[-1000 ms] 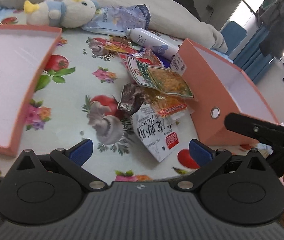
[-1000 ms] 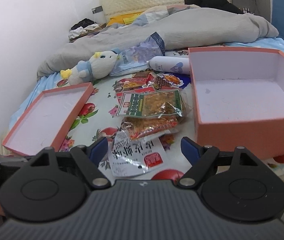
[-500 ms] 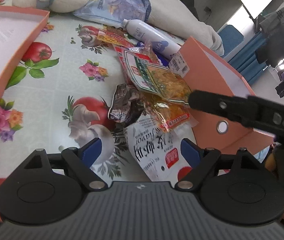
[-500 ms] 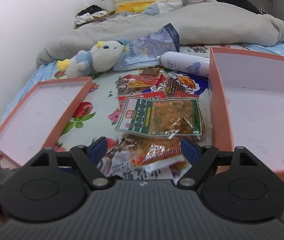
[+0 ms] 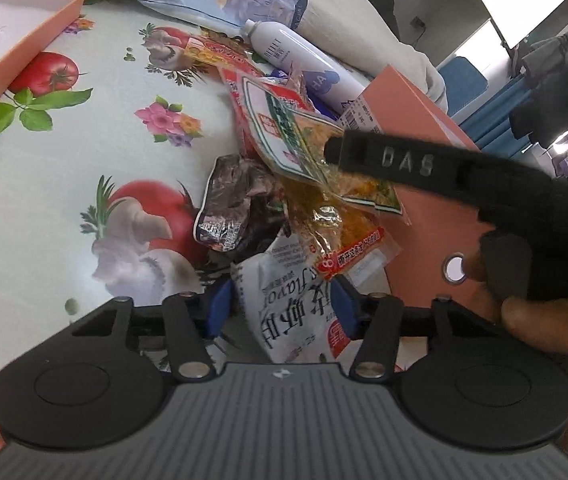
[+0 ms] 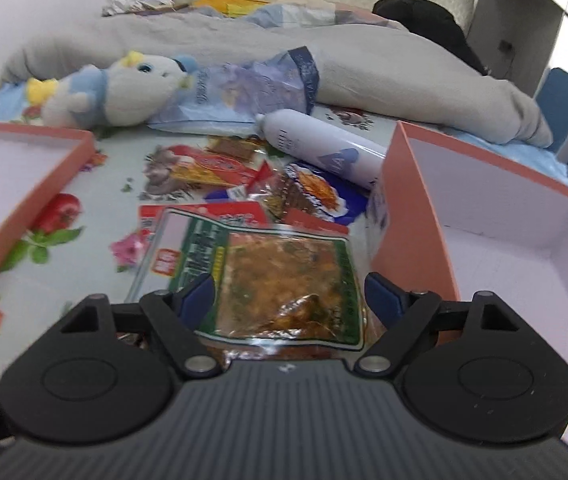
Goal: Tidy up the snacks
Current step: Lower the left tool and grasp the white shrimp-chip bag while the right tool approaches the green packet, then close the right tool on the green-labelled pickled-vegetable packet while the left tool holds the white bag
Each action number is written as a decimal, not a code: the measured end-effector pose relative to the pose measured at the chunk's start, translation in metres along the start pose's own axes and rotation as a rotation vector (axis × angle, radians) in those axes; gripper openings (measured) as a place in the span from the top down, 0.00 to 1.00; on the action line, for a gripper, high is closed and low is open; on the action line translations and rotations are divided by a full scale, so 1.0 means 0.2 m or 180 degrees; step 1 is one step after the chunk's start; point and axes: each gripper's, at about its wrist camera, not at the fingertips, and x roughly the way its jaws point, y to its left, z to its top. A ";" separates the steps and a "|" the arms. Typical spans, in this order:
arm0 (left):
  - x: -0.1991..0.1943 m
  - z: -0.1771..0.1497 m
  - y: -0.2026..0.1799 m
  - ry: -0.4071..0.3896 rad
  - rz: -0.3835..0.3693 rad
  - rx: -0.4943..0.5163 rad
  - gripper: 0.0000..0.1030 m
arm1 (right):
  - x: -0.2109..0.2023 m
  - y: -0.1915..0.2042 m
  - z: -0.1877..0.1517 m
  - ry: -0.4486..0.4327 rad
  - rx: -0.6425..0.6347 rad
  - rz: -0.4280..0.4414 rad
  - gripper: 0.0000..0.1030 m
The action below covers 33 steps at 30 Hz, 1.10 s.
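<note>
A pile of snack packets lies on the flowered cloth beside an open orange box (image 6: 496, 248). My left gripper (image 5: 279, 308) is open, its fingers either side of a white packet with black lettering (image 5: 284, 316). My right gripper (image 6: 288, 296) is open over the green-edged packet of orange snack (image 6: 279, 276), which also shows in the left wrist view (image 5: 304, 144). A dark crumpled packet (image 5: 235, 208) and a clear orange packet (image 5: 336, 232) lie between them. The right gripper's black body (image 5: 444, 168) crosses the left wrist view.
A shallow orange lid (image 6: 7, 184) lies at the left. A white spray bottle (image 6: 320, 152), a blue bag (image 6: 243, 92) and a plush toy (image 6: 123, 88) lie behind the pile. More red and blue packets (image 6: 308, 188) lie there. A grey duvet (image 6: 364, 56) covers the bed behind.
Both grippers have moved forward and down onto the pile. The left fingers have narrowed around the white packet. The right gripper now sits over the green-edged packet.
</note>
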 end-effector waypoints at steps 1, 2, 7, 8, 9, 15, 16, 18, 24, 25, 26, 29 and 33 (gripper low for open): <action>0.00 -0.01 0.00 -0.0011 0.0005 -0.0010 0.50 | -0.02 -0.01 0.01 -0.0053 0.0056 0.0069 0.21; 0.00 -0.01 0.01 -0.0018 -0.0002 -0.0020 0.55 | -0.03 -0.02 0.02 -0.0099 0.0063 0.0116 0.20; 0.01 -0.02 0.04 -0.0051 -0.0010 -0.0074 0.66 | -0.07 0.05 0.05 -0.0162 -0.0144 0.0441 0.20; 0.01 -0.02 0.04 -0.0056 -0.0008 -0.0082 0.68 | -0.07 0.07 0.05 -0.0138 -0.0191 0.0551 0.20; 0.01 -0.02 0.05 -0.0061 -0.0012 -0.0096 0.69 | -0.07 0.09 0.05 -0.0098 -0.0261 0.0651 0.21; -0.02 -0.03 0.10 -0.0126 -0.0010 -0.0174 0.82 | 0.00 0.20 0.00 0.0078 -0.0571 0.0789 0.25; -0.03 -0.04 0.11 -0.0133 -0.0010 -0.0183 0.83 | 0.02 0.21 -0.01 0.0108 -0.0626 0.0777 0.34; -0.04 -0.04 0.13 -0.0136 -0.0016 -0.0223 0.83 | 0.04 0.22 -0.02 0.0119 -0.0702 0.0794 0.38; -0.09 -0.05 0.17 -0.0162 0.0008 -0.0279 0.85 | 0.01 0.25 -0.03 0.0085 -0.0886 0.0774 0.54; -0.11 -0.06 0.18 -0.0167 0.0012 -0.0291 0.85 | 0.00 0.25 -0.03 0.0090 -0.0871 0.0777 0.55; -0.12 -0.07 0.18 -0.0172 0.0019 -0.0294 0.85 | -0.01 0.25 -0.03 0.0077 -0.0876 0.0754 0.56; -0.16 -0.09 0.20 -0.0205 0.0064 -0.0302 0.86 | -0.01 0.25 -0.03 0.0093 -0.0898 0.0692 0.66; -0.22 -0.11 0.24 -0.0275 0.0130 -0.0380 0.86 | -0.03 0.26 -0.03 0.0054 -0.0912 0.0674 0.90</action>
